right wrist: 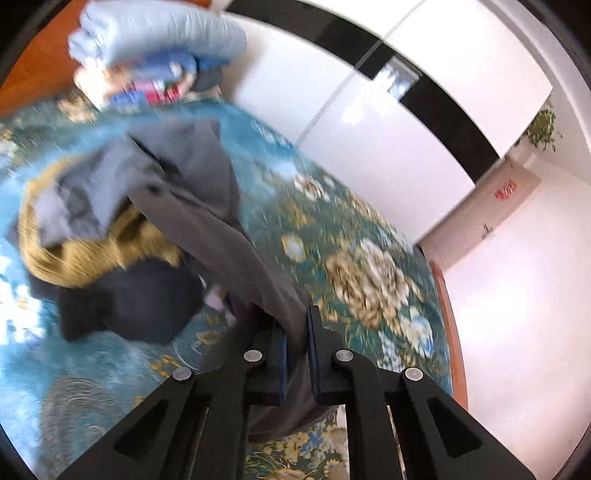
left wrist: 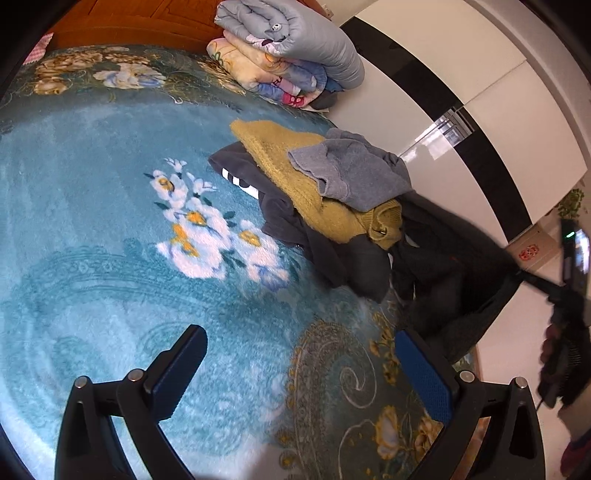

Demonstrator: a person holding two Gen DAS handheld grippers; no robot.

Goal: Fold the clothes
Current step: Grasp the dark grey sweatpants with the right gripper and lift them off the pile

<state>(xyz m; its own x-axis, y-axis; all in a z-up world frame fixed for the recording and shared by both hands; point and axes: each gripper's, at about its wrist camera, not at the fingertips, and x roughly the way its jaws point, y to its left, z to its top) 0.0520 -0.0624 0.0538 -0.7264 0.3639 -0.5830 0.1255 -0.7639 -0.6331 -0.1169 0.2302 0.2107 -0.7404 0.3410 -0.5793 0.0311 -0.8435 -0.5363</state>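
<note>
A heap of clothes lies on the blue floral blanket (left wrist: 92,221): a mustard knit sweater (left wrist: 280,162), a grey-blue sweatshirt (left wrist: 354,170) on top of it, and a dark garment with white lettering (left wrist: 240,181) underneath. My right gripper (right wrist: 297,332) is shut on a grey garment (right wrist: 221,206), which stretches taut from the heap up into its jaws. In the left wrist view that garment (left wrist: 461,258) runs toward the right edge, where a hand (left wrist: 554,343) holds the right gripper. My left gripper (left wrist: 303,369) hangs open over bare blanket, short of the heap, with nothing between its fingers.
Folded quilts (left wrist: 288,48) are stacked at the head of the bed against a wooden headboard (left wrist: 129,22). A white wardrobe with a black stripe (left wrist: 480,92) stands beside the bed. The bed's wooden edge (right wrist: 447,295) drops to a pale floor on the right.
</note>
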